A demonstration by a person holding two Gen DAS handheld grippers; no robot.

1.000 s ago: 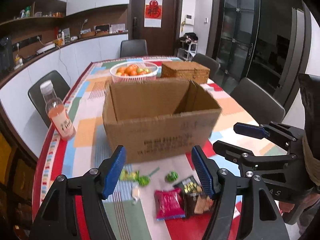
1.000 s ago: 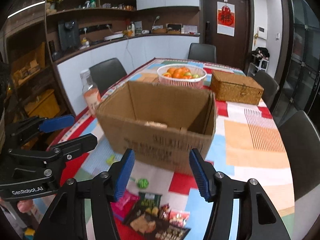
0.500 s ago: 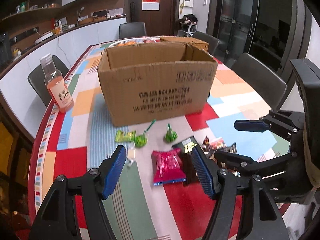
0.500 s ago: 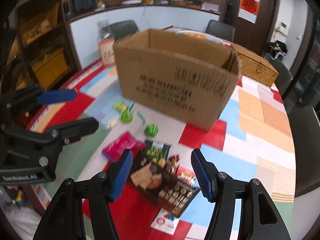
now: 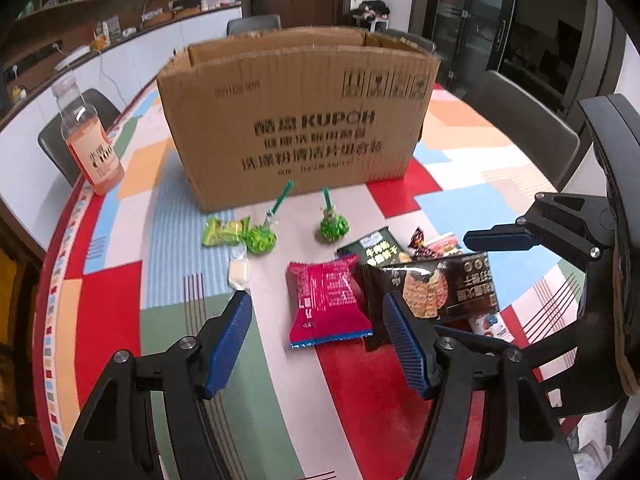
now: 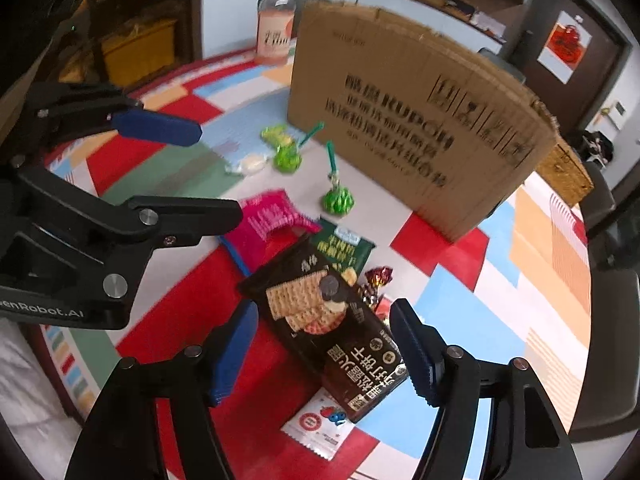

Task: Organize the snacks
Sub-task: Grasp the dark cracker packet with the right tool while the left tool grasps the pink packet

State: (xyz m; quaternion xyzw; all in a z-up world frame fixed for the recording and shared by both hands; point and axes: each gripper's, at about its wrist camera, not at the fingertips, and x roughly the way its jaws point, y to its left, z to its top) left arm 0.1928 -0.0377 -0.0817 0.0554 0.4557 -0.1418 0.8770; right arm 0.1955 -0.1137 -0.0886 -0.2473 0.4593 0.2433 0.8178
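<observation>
- Left wrist view: left gripper (image 5: 318, 342) wide, nothing between pads, lowered from box height to hover over pink snack packet (image 5: 326, 304) on the colourful tablecloth (image 5: 120, 312).
- Same view: cardboard box (image 5: 296, 120) far centre, top open; earlier its inside showed, now only the printed near wall.
- Green lollipops (image 5: 334, 226) and small green candy packet (image 5: 224, 231) between box and pink packet; pale wrapped sweet (image 5: 239, 272) near left pad; drink bottle (image 5: 90, 140) far left, well apart.
- Dark cracker pack (image 5: 436, 288) right of pink packet, overlapping it at the edge; right gripper visible beside it on the right.
- Right wrist view: right gripper (image 6: 326, 354) wide, jaws just been opening, now straddling the dark cracker pack (image 6: 332, 324) but pads not pressing on it.
- Red-and-white sachet (image 6: 320, 424) under near end of cracker pack; small foil candy (image 6: 376, 280) just right of it; green packet (image 6: 340, 250) tucked beyond.
- Left gripper (image 6: 192, 168) seen at left, over pink packet (image 6: 272, 216).
- Meaning, as judgement: both grippers dropped into pick position, nothing boxed yet; next likely closing on cracker pack and pink packet, then lifting over box rim.
</observation>
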